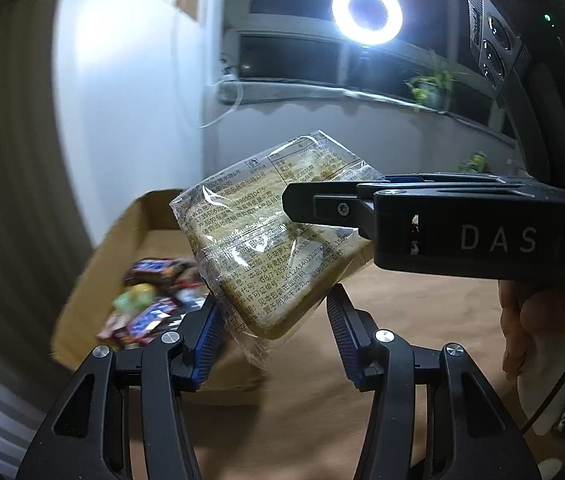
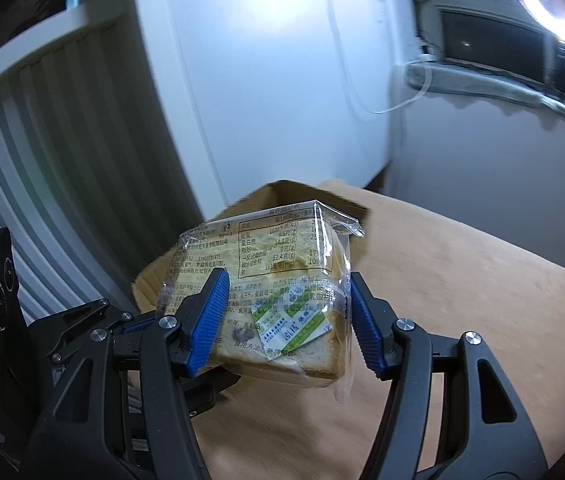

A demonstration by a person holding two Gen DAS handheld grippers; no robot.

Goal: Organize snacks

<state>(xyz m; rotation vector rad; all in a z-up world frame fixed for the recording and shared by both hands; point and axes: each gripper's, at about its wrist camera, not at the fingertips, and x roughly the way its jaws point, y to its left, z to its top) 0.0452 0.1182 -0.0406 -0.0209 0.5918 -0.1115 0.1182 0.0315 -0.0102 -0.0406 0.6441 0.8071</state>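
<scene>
Two tools hold one wrapped sandwich in the air above the desk.
We see the right tool [image 2: 286, 320] clamping the wrapped sandwich [image 2: 282, 280] between its blue pads; the left tool [image 1: 274, 320] grips its lower corner. Beneath lie the desk [image 1: 402, 320] and, left, a cardboard box [image 1: 94, 280] of snack bars [image 1: 150, 296].

Right gripper [image 2: 286, 316] clamped, tilted downward; left gripper [image 1: 272, 332] partly closed beside it, a hand [image 1: 522, 320] behind
</scene>
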